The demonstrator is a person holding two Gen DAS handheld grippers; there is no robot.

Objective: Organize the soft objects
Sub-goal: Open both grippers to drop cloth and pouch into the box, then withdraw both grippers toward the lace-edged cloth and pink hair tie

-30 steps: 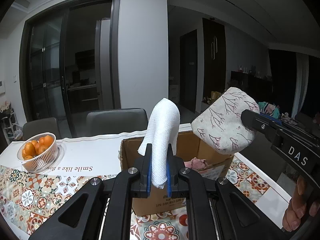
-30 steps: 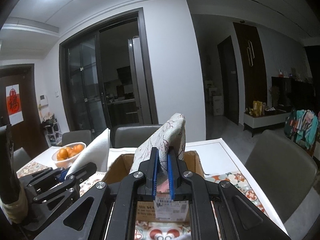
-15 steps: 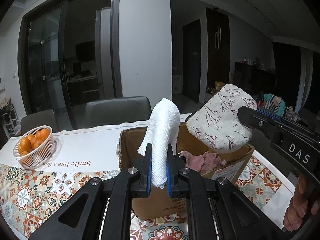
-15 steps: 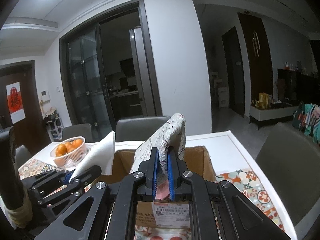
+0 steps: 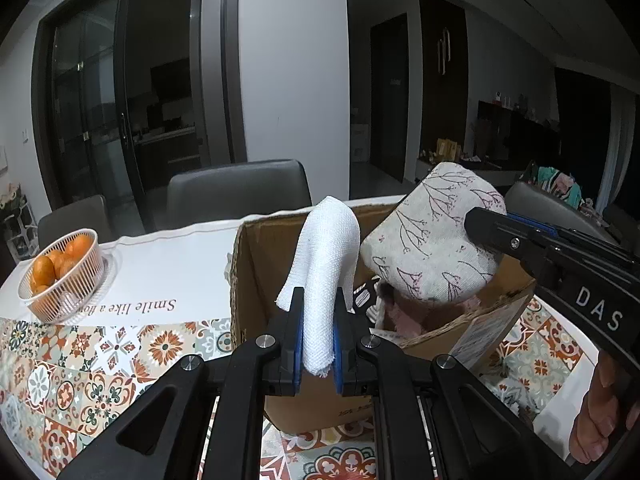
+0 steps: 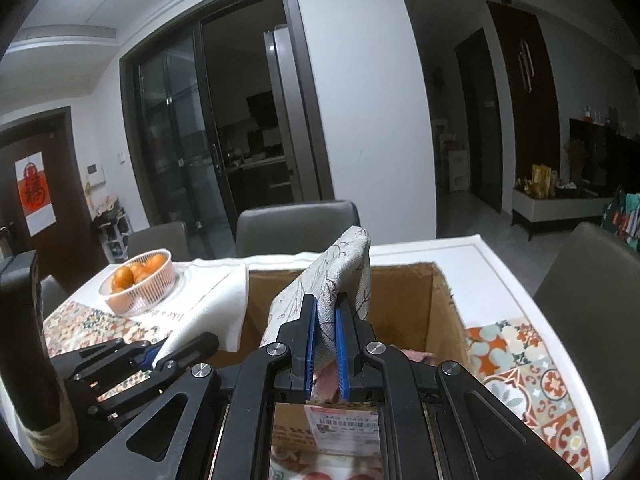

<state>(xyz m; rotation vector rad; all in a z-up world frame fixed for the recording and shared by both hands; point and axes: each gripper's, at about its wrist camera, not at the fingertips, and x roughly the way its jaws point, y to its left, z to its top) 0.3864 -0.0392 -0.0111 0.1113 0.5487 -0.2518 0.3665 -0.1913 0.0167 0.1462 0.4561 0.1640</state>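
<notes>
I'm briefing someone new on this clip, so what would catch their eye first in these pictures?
First, the folded white waffle-weave cloth pinched upright in the left gripper, just in front of the open brown cardboard box on the patterned tablecloth. Next, the cream pillow printed with branches, held by the right gripper over the box, above some pink fabric inside. Far left stands a white mesh basket of oranges.

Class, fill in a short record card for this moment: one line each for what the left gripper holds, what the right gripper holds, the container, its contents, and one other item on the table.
left gripper: shut on white cloth
right gripper: shut on patterned cushion, held over the box
container: open cardboard box on the table
contents: pink fabric inside
other item: basket of oranges, left of the box
</notes>
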